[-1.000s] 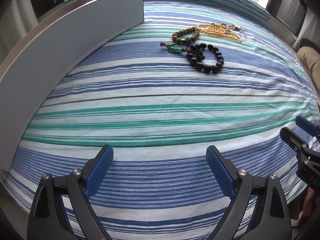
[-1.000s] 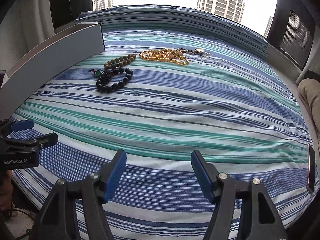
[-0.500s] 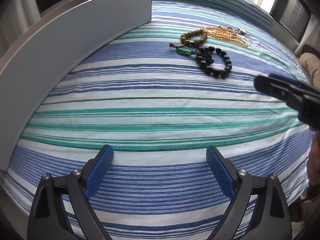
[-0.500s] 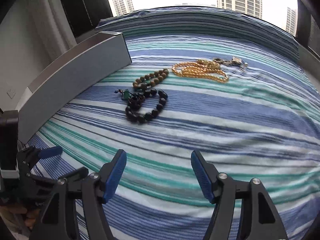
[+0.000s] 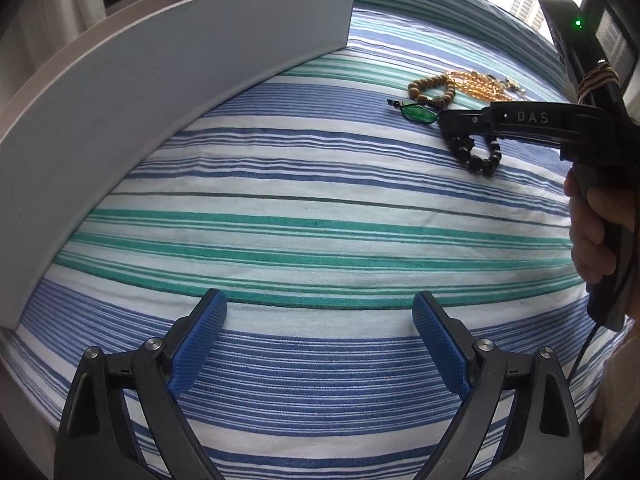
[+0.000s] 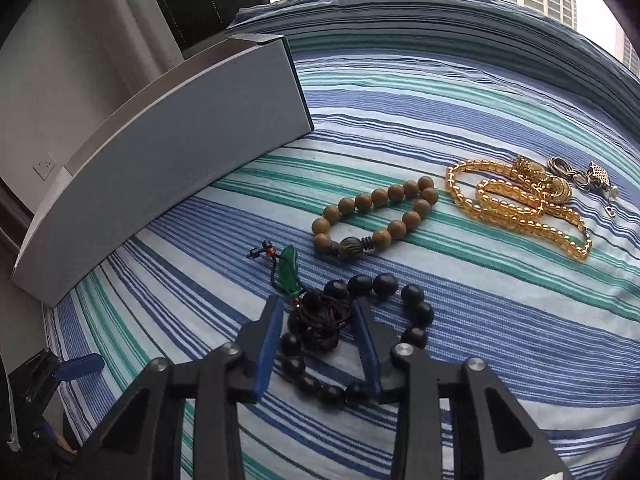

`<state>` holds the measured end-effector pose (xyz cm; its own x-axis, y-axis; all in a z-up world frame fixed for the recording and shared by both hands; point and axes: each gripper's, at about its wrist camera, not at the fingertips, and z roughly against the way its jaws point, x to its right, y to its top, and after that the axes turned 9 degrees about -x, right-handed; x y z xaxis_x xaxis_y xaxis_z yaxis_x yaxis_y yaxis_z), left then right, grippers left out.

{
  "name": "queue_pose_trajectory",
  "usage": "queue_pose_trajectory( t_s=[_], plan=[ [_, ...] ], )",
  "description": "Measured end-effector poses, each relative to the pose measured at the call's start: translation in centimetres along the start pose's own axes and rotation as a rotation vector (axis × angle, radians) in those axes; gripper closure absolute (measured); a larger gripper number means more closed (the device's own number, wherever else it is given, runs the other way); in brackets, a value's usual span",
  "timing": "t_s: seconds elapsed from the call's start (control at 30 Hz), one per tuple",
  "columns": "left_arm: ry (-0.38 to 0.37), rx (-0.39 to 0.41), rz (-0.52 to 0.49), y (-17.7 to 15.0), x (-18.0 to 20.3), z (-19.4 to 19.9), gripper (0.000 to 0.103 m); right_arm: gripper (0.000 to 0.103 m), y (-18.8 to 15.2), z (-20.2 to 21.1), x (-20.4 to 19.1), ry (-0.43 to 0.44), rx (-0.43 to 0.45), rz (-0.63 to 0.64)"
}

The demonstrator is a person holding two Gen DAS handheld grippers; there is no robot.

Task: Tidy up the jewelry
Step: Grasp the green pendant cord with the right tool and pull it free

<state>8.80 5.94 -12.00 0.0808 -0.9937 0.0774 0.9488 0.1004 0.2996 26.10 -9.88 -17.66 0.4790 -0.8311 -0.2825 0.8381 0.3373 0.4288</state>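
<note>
Right gripper (image 6: 316, 344), low centre of the right wrist view, sits over the black bead bracelet (image 6: 416, 312), jaws part-closed around its dark knotted cord and a few beads; whether the pads already pinch is unclear, so grip state can't be called. Left gripper (image 5: 320, 336) at the bottom of the left wrist view is spread wide, nothing between the pads, parked over bare striped bedsheet (image 5: 320, 220).

Progress: looks like the very start. All jewelry lies loose on the bed: black bracelet, green pendant (image 6: 289, 274) just beside it at frame centre, brown wooden bracelet (image 6: 376, 216) above that, amber bead necklace (image 6: 516, 204) and small metal pieces (image 6: 584, 174) at upper right. Grey box (image 6: 168, 176) stands at upper left, well apart from the pile; its inside isn't visible, so nothing can be confirmed stored. Every piece likely left to sort.

View differences: right wrist view shows each piece clearly, plus the cord between the jaws. Left wrist view shows the right gripper from the side at upper right, covering most of the black bracelet, and the person's hand (image 5: 592, 232) on its handle; metal pieces are barely readable there.
</note>
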Motion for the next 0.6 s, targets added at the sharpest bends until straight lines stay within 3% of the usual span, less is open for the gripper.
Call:
queue_pose_trajectory(
  t_s=[0.03, 0.1, 0.37, 0.5, 0.6],
  plan=[
    [0.002, 0.0, -0.002, 0.0, 0.1, 0.0, 0.009, 0.09, 0.1, 0.1, 0.2, 0.022, 0.001, -0.019],
    [0.008, 0.001, -0.007, 0.0, 0.2, -0.1, 0.008, 0.095, 0.0, 0.8, 0.0, 0.009, 0.011, -0.015],
    [0.006, -0.007, -0.04, 0.7, 1.1, -0.4, 0.008, 0.095, -2.3, 8.1, 1.3, 0.108, 0.121, -0.081],
    [-0.042, -0.005, -0.062, 2.4, 2.0, -0.2, 0.008, 0.095, -5.1, 10.9, 3.0, 0.08, 0.113, -0.098],
    [-0.081, 0.012, -0.104, 4.6, 3.7, 0.1, 0.008, 0.095, -7.8, 11.4, 4.8, -0.002, 0.074, -0.121]
  ],
)
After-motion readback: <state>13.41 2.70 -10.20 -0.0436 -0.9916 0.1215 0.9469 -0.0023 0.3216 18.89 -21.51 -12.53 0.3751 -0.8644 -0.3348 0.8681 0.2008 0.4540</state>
